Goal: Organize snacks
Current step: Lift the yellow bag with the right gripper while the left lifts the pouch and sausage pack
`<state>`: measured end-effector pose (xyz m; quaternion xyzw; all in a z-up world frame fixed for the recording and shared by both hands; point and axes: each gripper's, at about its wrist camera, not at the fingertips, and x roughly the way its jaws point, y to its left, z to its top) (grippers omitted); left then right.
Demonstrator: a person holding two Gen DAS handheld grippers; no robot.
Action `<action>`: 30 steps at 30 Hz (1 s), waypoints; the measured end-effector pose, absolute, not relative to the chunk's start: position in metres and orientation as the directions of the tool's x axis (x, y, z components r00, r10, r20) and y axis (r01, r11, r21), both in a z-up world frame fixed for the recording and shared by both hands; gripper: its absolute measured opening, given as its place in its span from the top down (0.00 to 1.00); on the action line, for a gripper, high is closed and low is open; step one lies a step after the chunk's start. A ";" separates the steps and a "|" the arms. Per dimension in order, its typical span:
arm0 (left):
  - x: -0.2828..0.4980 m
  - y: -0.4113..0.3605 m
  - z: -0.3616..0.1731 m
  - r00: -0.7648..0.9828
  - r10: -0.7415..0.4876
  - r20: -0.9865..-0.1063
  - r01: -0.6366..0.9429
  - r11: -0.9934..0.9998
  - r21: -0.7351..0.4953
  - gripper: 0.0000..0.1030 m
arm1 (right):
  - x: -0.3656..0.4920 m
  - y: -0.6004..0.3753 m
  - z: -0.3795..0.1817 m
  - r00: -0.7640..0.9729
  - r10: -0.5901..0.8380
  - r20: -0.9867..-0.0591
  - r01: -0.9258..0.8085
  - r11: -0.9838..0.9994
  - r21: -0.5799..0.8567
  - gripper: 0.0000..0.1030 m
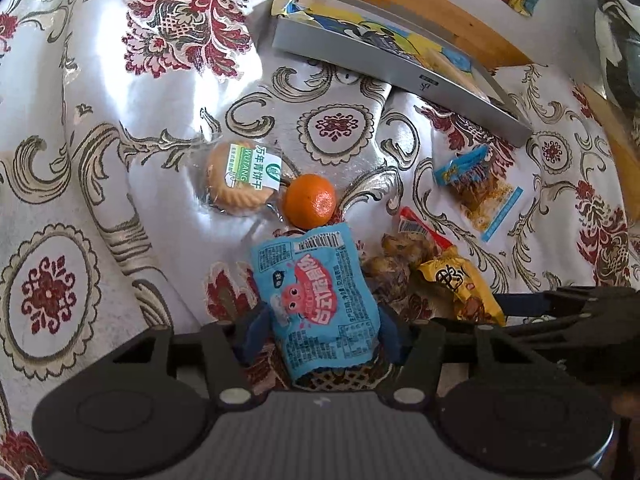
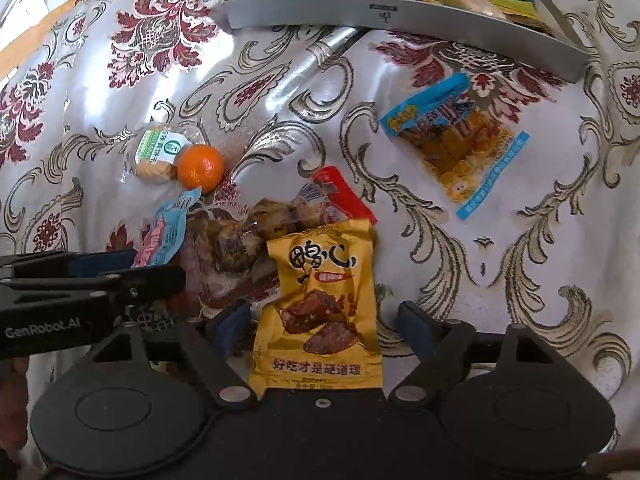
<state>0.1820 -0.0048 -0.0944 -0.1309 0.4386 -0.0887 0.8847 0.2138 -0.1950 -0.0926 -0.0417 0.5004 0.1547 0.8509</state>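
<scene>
Between your left gripper (image 1: 320, 330), clamped on a crinkled blue foil snack packet (image 1: 320, 304), and your right gripper (image 2: 320, 332), spread around a yellow foil snack pouch (image 2: 320, 304), close squarely mid-pouch before carrying both to the grey tray (image 2: 400, 20).

My table's got a shiny floral tablecloth (image 2: 280, 92), and lying on it: grey tray (image 2: 360, 16), wrapped biscuit (image 1: 240, 180), orange (image 1: 310, 200), clear pack of brown chunks (image 2: 236, 248), plus a blue-edged snack packet (image 2: 456, 140).

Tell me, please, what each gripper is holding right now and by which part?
The left gripper grips the blue snack packet by its lower sides. The right gripper is open around the yellow packet, not holding it.
</scene>
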 end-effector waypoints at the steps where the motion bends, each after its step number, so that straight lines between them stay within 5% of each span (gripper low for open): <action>1: 0.182 -0.005 -0.095 0.599 -0.271 -0.753 0.042 0.950 -0.309 0.41 | 0.214 -0.193 -0.093 0.458 0.217 -0.862 -0.306 0.949 0.075 0.21; 5: 0.181 -0.006 -0.094 0.602 -0.270 -0.752 0.047 0.952 -0.304 0.43 | 0.211 -0.190 -0.092 0.478 0.209 -0.853 -0.320 0.946 0.053 0.42; 9: 0.176 -0.006 -0.092 0.604 -0.271 -0.750 0.053 0.952 -0.301 0.46 | 0.208 -0.187 -0.090 0.481 0.206 -0.852 -0.341 0.939 0.035 0.47; 30: 0.148 0.017 -0.074 0.671 -0.221 -0.708 -0.031 0.945 -0.324 0.68 | 0.188 -0.179 -0.085 0.535 0.186 -0.824 -0.394 0.918 -0.048 0.53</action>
